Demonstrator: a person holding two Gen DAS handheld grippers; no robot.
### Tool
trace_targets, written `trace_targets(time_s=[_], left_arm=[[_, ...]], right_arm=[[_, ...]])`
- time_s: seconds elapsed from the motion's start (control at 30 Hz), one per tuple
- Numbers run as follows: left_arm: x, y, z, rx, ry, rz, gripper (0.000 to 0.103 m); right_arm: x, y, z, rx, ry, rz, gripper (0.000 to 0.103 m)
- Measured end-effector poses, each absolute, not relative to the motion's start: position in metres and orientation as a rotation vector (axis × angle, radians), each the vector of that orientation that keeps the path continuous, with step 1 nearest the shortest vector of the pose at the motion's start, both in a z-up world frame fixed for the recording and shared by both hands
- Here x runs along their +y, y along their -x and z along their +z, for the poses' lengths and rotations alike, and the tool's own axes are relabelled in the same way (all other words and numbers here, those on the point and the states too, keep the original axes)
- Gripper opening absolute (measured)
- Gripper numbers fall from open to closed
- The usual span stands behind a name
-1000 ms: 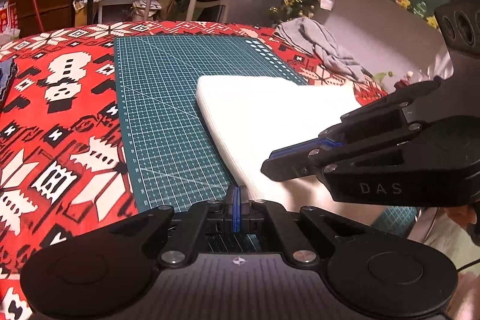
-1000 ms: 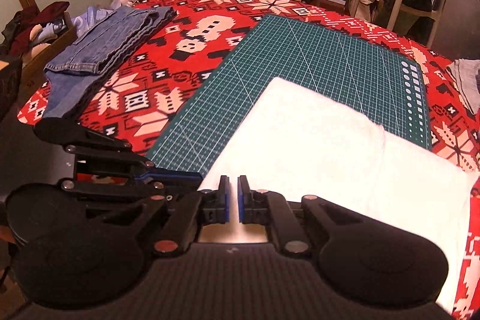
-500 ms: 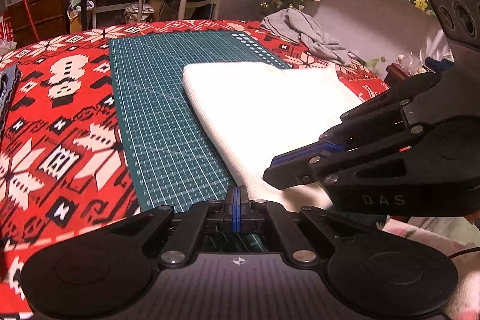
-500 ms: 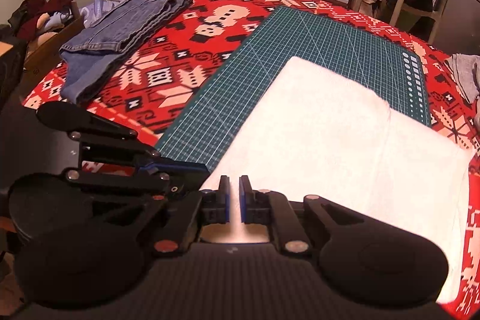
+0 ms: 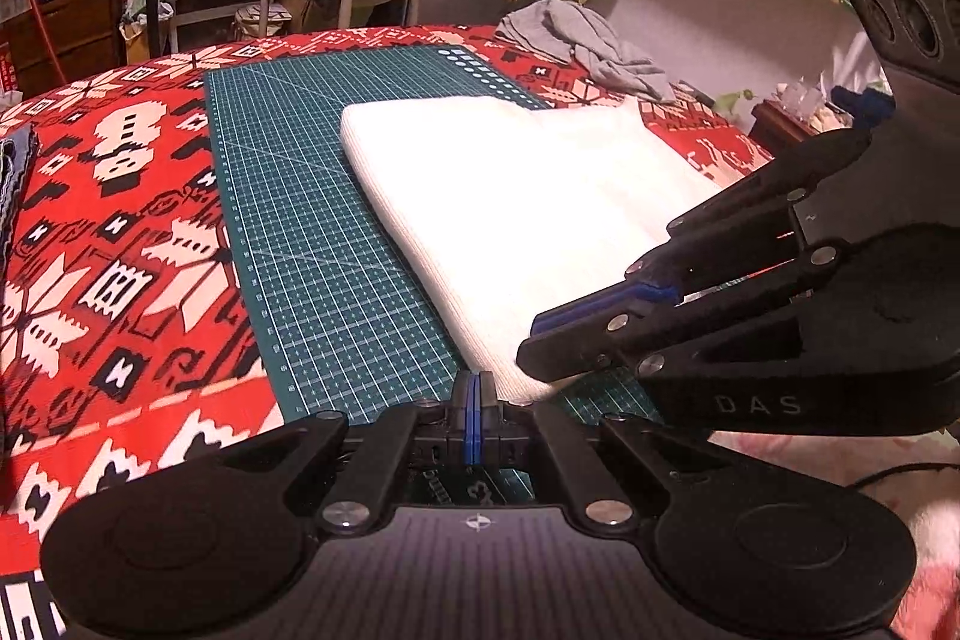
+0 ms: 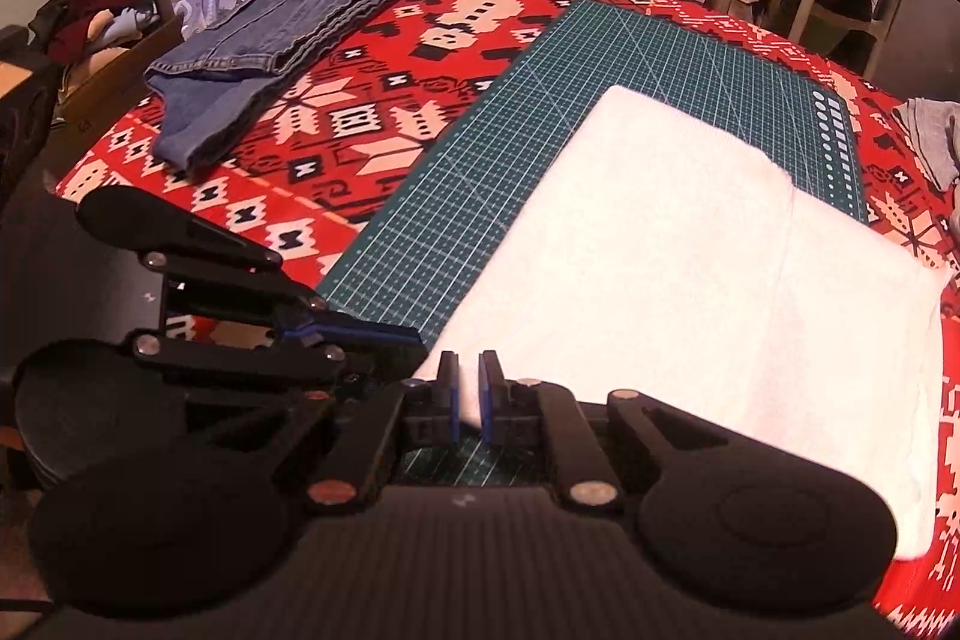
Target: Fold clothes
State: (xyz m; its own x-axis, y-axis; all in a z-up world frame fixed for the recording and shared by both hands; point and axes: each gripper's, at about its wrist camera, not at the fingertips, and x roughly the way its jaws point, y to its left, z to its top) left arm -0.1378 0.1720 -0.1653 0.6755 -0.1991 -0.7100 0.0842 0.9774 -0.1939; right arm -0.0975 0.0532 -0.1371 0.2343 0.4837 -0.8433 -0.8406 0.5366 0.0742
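A: Now, white garment [image 5: 528, 214] lies flat, folded into a rectangle, part on the green cutting mat [image 5: 312, 220], part on the red tablecloth [image 5: 108, 232]. Over the last second both wrist views draw back from it; more table shows.

B: Grippers?

A: Left gripper [image 5: 474, 394] has its pads pressed together, nothing visibly between them, tips just at the garment's near corner. Right gripper [image 6: 469, 394] shows a narrow gap with white cloth in it; pinched or merely behind, I cannot tell.

B: Meaning for the task?

A: Either another fold is coming or this piece is finished. Folded jeans [image 6: 270, 52] sit far left, a crumpled grey garment [image 5: 594, 46] far right.
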Motion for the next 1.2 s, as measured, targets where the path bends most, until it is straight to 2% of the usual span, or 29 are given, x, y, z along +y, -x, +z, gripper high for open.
trace_targets(time_s=[0.7, 0.9, 1.2], left_arm=[[0.188, 0.136, -0.159, 0.827, 0.211, -0.11, 0.002], [0.187, 0.125, -0.138, 0.762, 0.302, -0.124, 0.003], [0.148, 0.085, -0.146, 0.835, 0.232, -0.191, 0.003]], right_arm=[[0.027, 0.089, -0.128, 0.928, 0.355, 0.933, 0.01], [0.007, 0.075, -0.121, 0.881, 0.299, 0.894, 0.01], [-0.03, 0.046, -0.142, 0.924, 0.25, 0.79, 0.01]])
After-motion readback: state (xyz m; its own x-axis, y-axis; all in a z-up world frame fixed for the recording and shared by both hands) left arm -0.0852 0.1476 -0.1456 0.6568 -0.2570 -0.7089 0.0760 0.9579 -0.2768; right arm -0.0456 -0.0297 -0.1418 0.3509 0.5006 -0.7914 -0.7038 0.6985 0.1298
